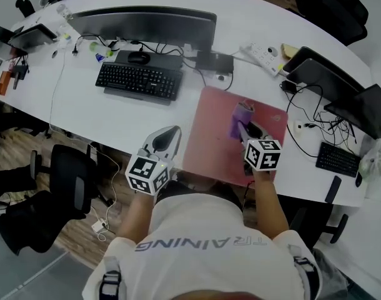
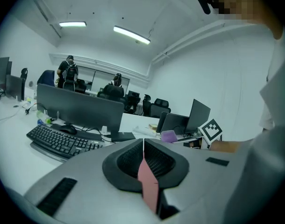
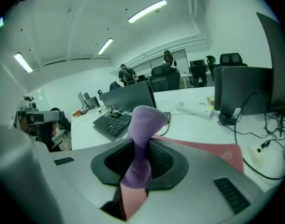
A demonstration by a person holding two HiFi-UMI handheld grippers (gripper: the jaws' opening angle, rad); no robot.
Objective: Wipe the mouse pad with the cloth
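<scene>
**Purple cloth clamped over the pink mouse pad**

We found the white bench [image 1: 115, 114] curving across the head view. A wide dark monitor [image 1: 147, 24] stood toward its far side. The pink mouse pad [image 1: 209, 136] lay flat at the near edge of the bench, to the right of the black keyboard [image 1: 138, 80] and nearer to us than it.

We saw the right gripper [image 1: 243, 131] held over the right part of the pad. In its own view the jaws were clenched on the purple cloth [image 3: 142, 125], which bulged up and out beyond them, with the pad [image 3: 212, 150] spread below and ahead. From above, the cloth [image 1: 241, 117] sat over the pad's right half; we could not tell whether it touched the surface.

We noted the left gripper [image 1: 165, 139] just beside the pad's left edge, at the near rim of the bench. Its jaws were pressed together along a thin seam with nothing held between them [image 2: 143, 146].
</scene>
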